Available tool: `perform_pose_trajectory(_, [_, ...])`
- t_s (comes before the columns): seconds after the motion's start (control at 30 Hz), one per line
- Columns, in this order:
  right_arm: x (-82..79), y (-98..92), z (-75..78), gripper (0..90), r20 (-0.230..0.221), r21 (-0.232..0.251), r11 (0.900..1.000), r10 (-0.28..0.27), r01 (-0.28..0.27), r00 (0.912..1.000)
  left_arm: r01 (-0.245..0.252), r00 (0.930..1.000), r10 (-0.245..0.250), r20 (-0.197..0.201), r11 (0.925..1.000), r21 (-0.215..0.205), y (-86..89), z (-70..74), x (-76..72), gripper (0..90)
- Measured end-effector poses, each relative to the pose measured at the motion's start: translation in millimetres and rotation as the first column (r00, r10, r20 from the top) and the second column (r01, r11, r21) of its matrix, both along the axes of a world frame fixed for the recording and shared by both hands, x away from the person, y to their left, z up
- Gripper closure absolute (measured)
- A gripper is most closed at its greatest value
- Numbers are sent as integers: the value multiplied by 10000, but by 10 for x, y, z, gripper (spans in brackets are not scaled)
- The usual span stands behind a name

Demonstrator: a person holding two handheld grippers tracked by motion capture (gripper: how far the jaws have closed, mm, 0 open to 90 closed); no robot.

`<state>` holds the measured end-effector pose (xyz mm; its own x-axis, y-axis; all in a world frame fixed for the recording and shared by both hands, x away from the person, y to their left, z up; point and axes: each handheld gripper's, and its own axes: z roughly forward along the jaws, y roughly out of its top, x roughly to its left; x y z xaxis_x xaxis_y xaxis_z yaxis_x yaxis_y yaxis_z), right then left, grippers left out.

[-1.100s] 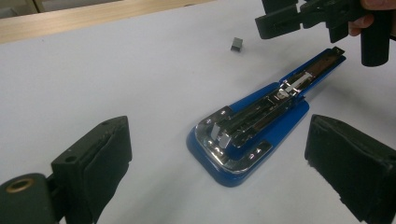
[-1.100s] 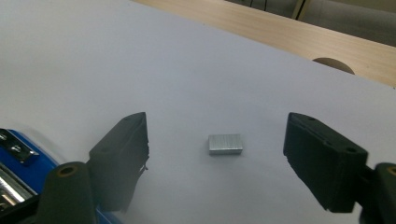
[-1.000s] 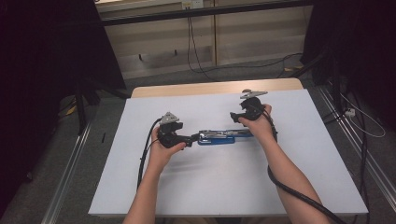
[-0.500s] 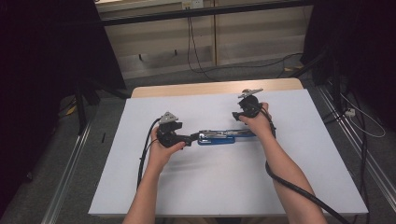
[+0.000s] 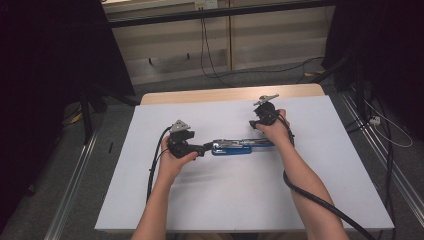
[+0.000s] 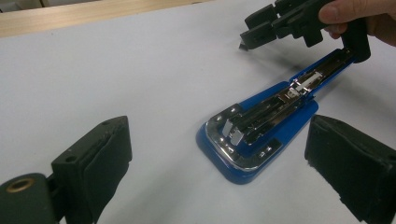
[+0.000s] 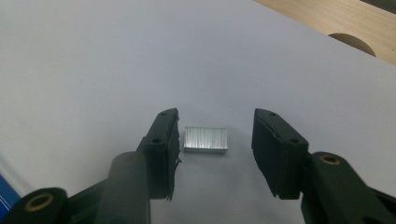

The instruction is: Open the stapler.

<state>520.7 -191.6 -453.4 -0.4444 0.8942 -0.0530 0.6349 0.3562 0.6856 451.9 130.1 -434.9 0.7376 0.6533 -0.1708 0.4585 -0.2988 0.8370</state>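
A blue metal-and-plastic stapler lies open on the white counter, near the middle. Its shiny silver staple track faces up, and its long black top arm swings away to the right.

The left gripper sits just left of the stapler, held in the person's left hand. In the left gripper view its two black jaws stand wide apart, one on each side of the wide blue end of the stapler. The pads do not touch it. Nothing is held.

The right gripper is at the right end of the stapler, a bit farther back on the counter, held in the person's right hand. In the right gripper view a small silver strip of staples lies flat on the white counter between the two black jaws. The right gripper has its jaws about half open, and they have just been closing in. The left pad is just beside the staples, maybe touching. The right pad is apart from them, with white showing in the gap. So the staples are not pinched yet.

In the left gripper view the right gripper hangs above the far end of the stapler.

A light wooden tabletop peeks out along the far side of the white counter.
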Motion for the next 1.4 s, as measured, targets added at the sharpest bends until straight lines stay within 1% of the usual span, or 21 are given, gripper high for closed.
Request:
perform_pose_trajectory(0.1, [17, 16, -4, 535, -39, -82, 9999, 63, -63, 10000, -26, 10000, 26, -20, 10000, -5, 4, -1, 1, 75])
perform_pose_trajectory(0.17, [24, 32, -13, 552, -157, -2, 9999, 115, -115, 9998, -32, 10000, 32, -22, 10000, -8, 11, 2, 3, 75])
perform_pose_trajectory(0.27, [35, 55, -27, 564, -198, -326, 9993, 156, -163, 9997, -29, 10000, 29, -11, 10000, 2, 17, 1, 8, 75])
perform_pose_trajectory(0.33, [40, 50, -26, 578, -269, -271, 9996, 80, -87, 9996, -70, 10000, 70, -28, 10000, -2, 21, 3, 8, 75])
perform_pose_trajectory(0.4, [46, 44, -27, 603, -328, -167, 9998, 126, -132, 9994, -69, 10000, 69, -22, 10000, -27, 22, 4, 9, 75])
perform_pose_trajectory(0.47, [46, 46, -24, 666, -381, -123, 9997, 228, -233, 9990, -74, 10000, 74, -20, 10000, -4, 25, 3, 11, 75])
perform_pose_trajectory(0.5, [45, 49, -23, 678, -361, -146, 9995, 284, -289, 9989, -71, 10000, 71, -19, 10000, -14, 26, 1, 13, 75])
perform_pose_trajectory(0.6, [42, 57, -21, 680, -314, -243, 9991, 341, -349, 9989, -93, 10000, 93, -29, 10000, -11, 27, 0, 12, 75])
perform_pose_trajectory(0.73, [25, 43, -11, 681, -297, -166, 9992, 346, -351, 9990, -103, 9999, 103, -2, 9999, 14, 26, 5, 9, 76])
perform_pose_trajectory(0.8, [2, 35, 14, 681, -279, -97, 9991, 406, -409, 9988, -93, 10000, 93, 2, 9999, 46, 27, 3, 10, 76])
perform_pose_trajectory(0.83, [-17, 29, 40, 681, -246, -99, 9988, 484, -486, 9985, -95, 10000, 95, -1, 10000, 15, 28, 2, 11, 76])
perform_pose_trajectory(0.87, [-40, 20, 72, 681, -180, 3, 9985, 556, -556, 9983, -129, 9999, 129, -12, 9999, -69, 28, 3, 10, 75])
perform_pose_trajectory(0.9, [-70, 11, 106, 681, -126, 133, 9978, 645, -643, 9978, -121, 9999, 121, 18, 9999, -15, 36, 7, 12, 75])
perform_pose_trajectory(0.97, [-154, 2, 182, 681, 12, 141, 9958, 906, -906, 9959, -157, 9999, 158, 36, 9999, -47, 46, 16, 13, 76])
perform_pose_trajectory(1.1, [-401, 0, 342, 681, 360, 210, 9855, 1676, -1685, 9852, -226, 9997, 227, 83, 9997, -118, 75, 38, 11, 75])
perform_pose_trajectory(1.17, [-561, 16, 407, 681, 505, 36, 9771, 2124, -2129, 9759, -281, 9996, 282, 79, 9994, -182, 85, 47, 9, 76])
perform_pose_trajectory(1.23, [-726, 30, 460, 681, 600, 113, 9654, 2595, -2606, 9639, -263, 9996, 264, 119, 9996, -108, 94, 54, 6, 75])
perform_pose_trajectory(1.27, [-809, 34, 482, 681, 642, 54, 9611, 2753, -2762, 9592, -260, 9996, 261, 111, 9996, -123, 94, 56, 4, 75])
perform_pose_trajectory(1.33, [-961, 38, 494, 681, 623, 82, 9497, 3119, -3130, 9481, -258, 9996, 259, 103, 9996, -73, 85, 56, -4, 75])
perform_pose_trajectory(1.4, [-1114, 47, 476, 681, 559, -22, 9398, 3412, -3416, 9383, -247, 9996, 247, 125, 9997, -11, 74, 58, -12, 76])
